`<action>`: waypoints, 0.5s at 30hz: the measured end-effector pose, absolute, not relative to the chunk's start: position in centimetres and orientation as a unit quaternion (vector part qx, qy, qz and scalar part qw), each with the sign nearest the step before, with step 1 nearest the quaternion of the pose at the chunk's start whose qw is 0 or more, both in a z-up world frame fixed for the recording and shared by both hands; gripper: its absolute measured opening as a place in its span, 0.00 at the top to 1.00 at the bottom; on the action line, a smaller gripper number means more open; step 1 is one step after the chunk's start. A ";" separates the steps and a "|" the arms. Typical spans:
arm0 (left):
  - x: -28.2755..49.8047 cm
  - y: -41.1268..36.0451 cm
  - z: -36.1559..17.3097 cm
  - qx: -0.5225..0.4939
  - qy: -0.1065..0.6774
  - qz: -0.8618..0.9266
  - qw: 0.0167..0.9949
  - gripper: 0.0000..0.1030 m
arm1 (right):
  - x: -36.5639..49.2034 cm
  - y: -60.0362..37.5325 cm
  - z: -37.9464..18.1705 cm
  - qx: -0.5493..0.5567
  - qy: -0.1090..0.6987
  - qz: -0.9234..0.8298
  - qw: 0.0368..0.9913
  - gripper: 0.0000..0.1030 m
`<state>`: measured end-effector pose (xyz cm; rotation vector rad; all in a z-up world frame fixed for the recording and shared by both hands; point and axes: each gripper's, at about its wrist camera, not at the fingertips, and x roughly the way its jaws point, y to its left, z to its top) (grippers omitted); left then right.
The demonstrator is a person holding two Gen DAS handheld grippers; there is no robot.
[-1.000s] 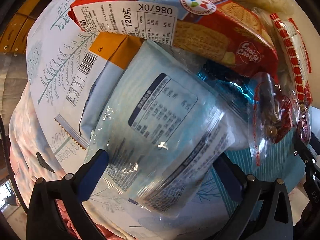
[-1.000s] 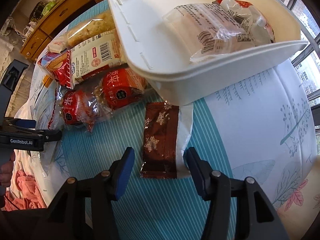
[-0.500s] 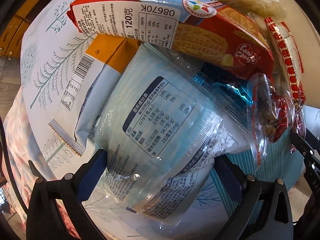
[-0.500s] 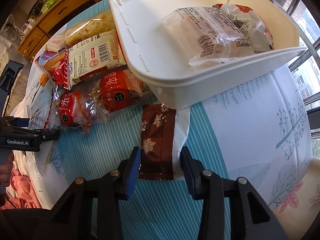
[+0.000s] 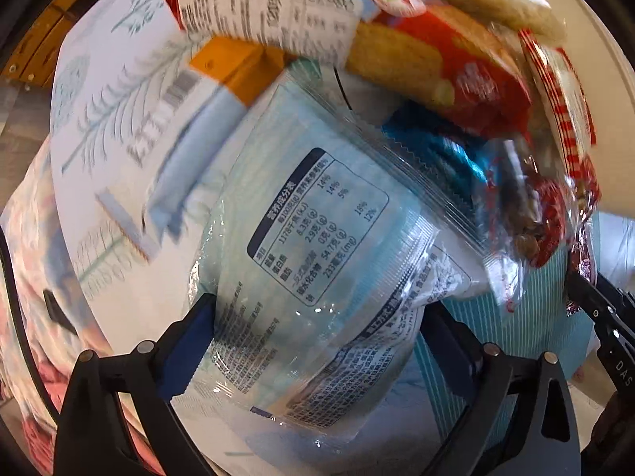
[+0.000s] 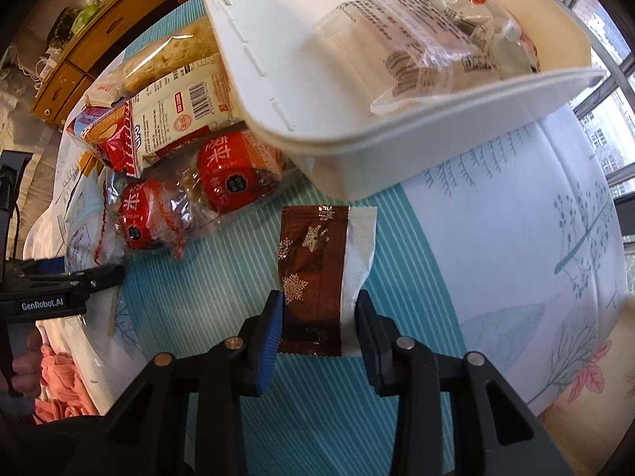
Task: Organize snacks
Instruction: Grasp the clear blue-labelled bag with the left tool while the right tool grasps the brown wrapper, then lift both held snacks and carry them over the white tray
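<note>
My left gripper (image 5: 317, 305) holds a pale blue packet (image 5: 317, 214) with a printed nutrition table. Its jaws are closing and both pads press the packet's edges. The packet stays sharp while the pile behind it blurs. In the right wrist view, a brown packet with gold snowflakes (image 6: 309, 261) lies flat on the striped cloth below the white bin (image 6: 357, 166). My right gripper (image 6: 319, 297) straddles its near end. These jaws are closing too, and the pads touch both long edges. The left gripper (image 6: 59, 277) also shows at the far left there.
A red biscuit packet (image 5: 436, 59), an orange-and-white packet (image 5: 222, 75) and clear bags of red-wrapped sweets (image 6: 230, 174) are heaped left of the bin. The bin holds a clear packet (image 6: 416, 55). A wooden cabinet (image 6: 99, 31) stands beyond, with windows (image 6: 607, 79) on the right.
The right jaws have narrowed from wide of the brown packet to touching its edges. The left gripper has drawn the blue packet along, so the pile behind has shifted up the view.
</note>
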<state>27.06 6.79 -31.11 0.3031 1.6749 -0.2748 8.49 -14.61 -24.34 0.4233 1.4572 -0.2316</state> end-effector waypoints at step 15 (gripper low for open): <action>17.7 8.0 -30.9 0.129 0.786 -0.110 0.595 0.08 | 4.1 -13.9 -23.9 0.268 0.671 -0.090 0.685 0.65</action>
